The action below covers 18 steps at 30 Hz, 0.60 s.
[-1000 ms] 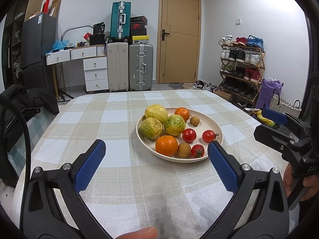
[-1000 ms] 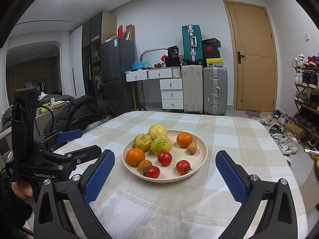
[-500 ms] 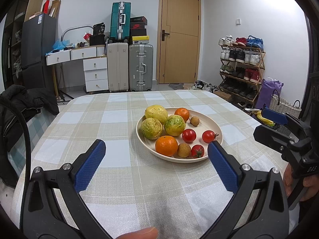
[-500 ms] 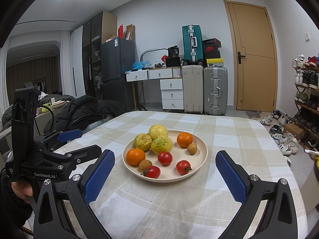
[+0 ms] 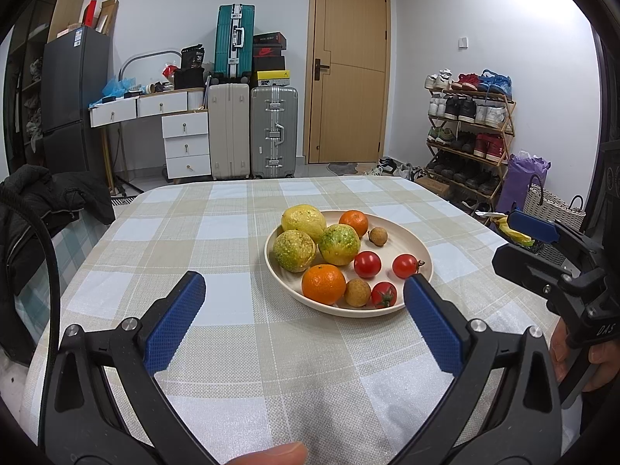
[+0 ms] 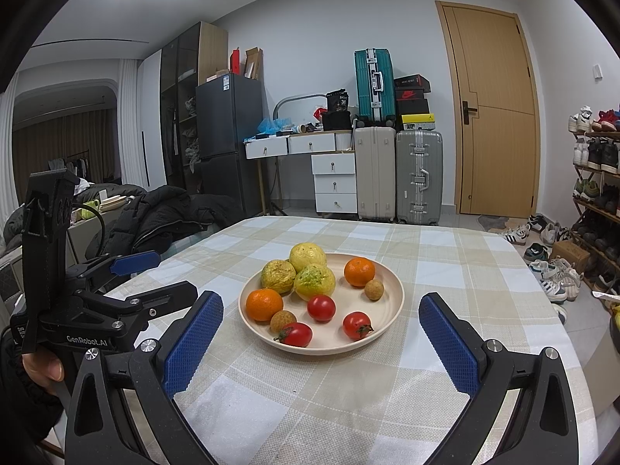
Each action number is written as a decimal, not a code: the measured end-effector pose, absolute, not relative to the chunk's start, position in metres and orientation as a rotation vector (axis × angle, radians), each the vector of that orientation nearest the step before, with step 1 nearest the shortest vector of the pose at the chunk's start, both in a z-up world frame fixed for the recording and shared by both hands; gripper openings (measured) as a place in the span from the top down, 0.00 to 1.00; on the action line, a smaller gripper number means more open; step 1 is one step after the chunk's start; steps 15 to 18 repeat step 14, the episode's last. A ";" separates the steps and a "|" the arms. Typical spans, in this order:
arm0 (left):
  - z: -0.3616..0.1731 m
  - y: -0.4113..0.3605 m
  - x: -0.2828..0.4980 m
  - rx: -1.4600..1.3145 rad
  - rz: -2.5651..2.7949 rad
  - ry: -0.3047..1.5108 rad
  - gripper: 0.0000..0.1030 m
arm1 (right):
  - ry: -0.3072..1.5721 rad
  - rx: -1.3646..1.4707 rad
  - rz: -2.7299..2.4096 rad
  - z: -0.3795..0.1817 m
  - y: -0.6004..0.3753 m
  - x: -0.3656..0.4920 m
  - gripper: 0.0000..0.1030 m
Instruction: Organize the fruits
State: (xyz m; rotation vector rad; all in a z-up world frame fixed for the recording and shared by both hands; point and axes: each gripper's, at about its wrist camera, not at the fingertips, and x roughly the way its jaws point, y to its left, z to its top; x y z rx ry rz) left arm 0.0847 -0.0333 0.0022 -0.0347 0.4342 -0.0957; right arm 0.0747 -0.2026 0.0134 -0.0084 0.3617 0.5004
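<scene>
Nearest, the left gripper [image 5: 304, 290] and right gripper [image 6: 321, 308] hover spread wide and empty over the checked desk [image 5: 232, 348]. Just beyond sits the cream plate [image 5: 420, 250] holding oranges [image 5: 323, 284], cherry tomatoes [image 5: 367, 264], longans [image 5: 357, 292] and yellow-green passion fruits [image 5: 339, 238]

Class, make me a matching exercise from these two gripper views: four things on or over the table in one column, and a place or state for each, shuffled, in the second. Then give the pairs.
Column 1
1. near orange
2. far orange
3. plate
4. left gripper

Column 2
A. held open above the checked cloth, nothing between its fingers
B. at the plate's back, beside a small brown fruit
C. at the plate's front left, next to a small brown fruit
D. cream, round, holding all the fruit

Pairs: 1-C, 2-B, 3-D, 4-A
</scene>
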 end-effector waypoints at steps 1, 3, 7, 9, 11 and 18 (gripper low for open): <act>0.002 -0.033 0.085 -0.035 -0.095 0.434 0.01 | 0.362 -0.009 0.500 0.013 -0.203 0.075 0.00; 0.002 -0.033 0.085 -0.035 -0.096 0.435 0.01 | 0.362 -0.009 0.501 0.013 -0.203 0.075 0.00; 0.002 -0.033 0.085 -0.034 -0.097 0.434 0.01 | 0.362 -0.009 0.500 0.013 -0.203 0.074 0.00; 0.002 -0.033 0.085 -0.034 -0.098 0.432 0.01 | 0.360 -0.010 0.501 0.013 -0.202 0.074 0.00; 0.003 -0.034 0.085 -0.033 -0.099 0.429 0.01 | 0.361 -0.011 0.501 0.013 -0.202 0.075 0.00; 0.003 -0.034 0.085 -0.033 -0.098 0.431 0.01 | 0.359 -0.010 0.501 0.013 -0.202 0.074 0.00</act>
